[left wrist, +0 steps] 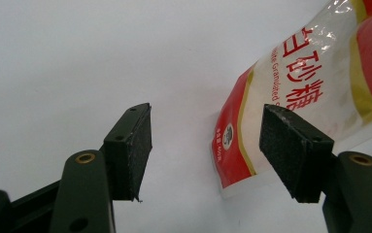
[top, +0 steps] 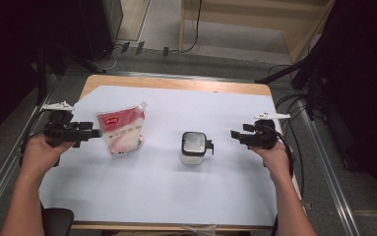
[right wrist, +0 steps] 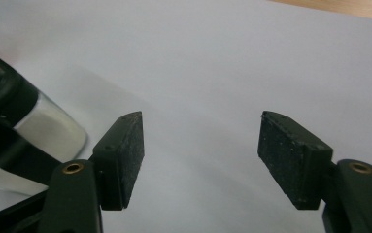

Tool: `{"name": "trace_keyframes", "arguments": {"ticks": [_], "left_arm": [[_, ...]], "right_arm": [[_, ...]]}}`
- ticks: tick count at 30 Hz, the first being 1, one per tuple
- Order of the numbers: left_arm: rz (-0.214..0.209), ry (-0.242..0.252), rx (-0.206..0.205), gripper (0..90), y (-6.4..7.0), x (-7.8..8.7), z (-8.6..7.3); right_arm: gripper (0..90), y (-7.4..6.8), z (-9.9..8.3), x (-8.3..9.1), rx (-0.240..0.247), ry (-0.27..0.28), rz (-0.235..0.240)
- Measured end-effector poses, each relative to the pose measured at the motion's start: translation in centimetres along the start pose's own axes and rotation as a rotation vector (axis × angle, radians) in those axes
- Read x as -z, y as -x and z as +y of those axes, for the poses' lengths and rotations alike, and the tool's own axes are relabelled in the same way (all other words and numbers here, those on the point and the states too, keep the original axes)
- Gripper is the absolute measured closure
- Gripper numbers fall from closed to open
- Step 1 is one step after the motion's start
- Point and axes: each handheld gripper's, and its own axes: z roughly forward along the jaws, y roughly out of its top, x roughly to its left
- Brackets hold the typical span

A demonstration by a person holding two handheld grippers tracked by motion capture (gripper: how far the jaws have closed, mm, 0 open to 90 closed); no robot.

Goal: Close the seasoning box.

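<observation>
On the near edge of the surface [top: 176, 196], which a white sheet covers, we see two forearms come in from below, each hand gripping a tool. The left tool [top: 96, 133] is held at the left side of the sheet, its jaws pointing right toward a red-and-white sugar pouch [top: 121, 130]. In the left gripper view we look along that tool [left wrist: 205, 145] and find its jaws standing apart with nothing between them; the right-hand pad overlaps the lower corner of the pouch [left wrist: 300, 92] in the picture, but we cannot tell whether it touches. The pouch stands tilted on the sheet, its printed face toward us, with red characters and a yellow band along its edge.

Near the middle of the sheet, well apart from the pouch, we see a small clear container [top: 194, 147] with a dark lid and a black clasp at its right side. The right tool [top: 233, 134] is held just beside that clasp, pointing left at it without touching. In the right gripper view its jaws [right wrist: 200, 155] are also apart, bare sheet between them, and the container [right wrist: 33, 131] lies at the left edge.

Farther off, we see the wooden back edge of the surface, then grey floor with cables [top: 127, 49] and a pale wooden frame [top: 255, 24].
</observation>
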Motion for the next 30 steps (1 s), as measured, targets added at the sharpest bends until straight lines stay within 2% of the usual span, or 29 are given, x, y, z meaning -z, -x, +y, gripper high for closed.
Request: {"name": "trace_keyframes", "arguments": {"ticks": [4,7,11,14,17,25,30], "left_arm": [[0.005,0.012,0.011,37.2,-0.1,-0.2,-0.1],[0.018,0.013,0.012,37.2,-0.2,-0.2,-0.2],[0.017,0.003,0.019,37.2,-0.3,-0.4,-0.2],[0.016,-0.004,0.015,37.1,-0.3,-0.6,-0.3],[0.013,-0.008,0.012,37.0,-0.3,-0.7,-0.2],[0.015,-0.024,0.013,36.7,-0.4,-1.2,-0.3],[0.013,-0.031,0.012,36.7,-0.4,-1.3,-0.3]], "right_arm": [[31.7,0.4,-0.3,-0.3,0.008,-0.003,-0.028],[29.7,0.3,-0.4,-0.4,-0.006,-0.008,-0.054],[28.4,0.2,-0.6,-0.6,0.034,-0.015,-0.079],[23.5,0.2,-0.8,-0.7,0.033,-0.03,-0.058],[23.6,0.3,-0.8,-0.8,0.039,-0.032,-0.063],[23.6,0.6,-0.9,-0.9,0.009,-0.046,-0.073],[23.6,0.7,-0.9,-1.0,0.009,-0.048,-0.071]]}}
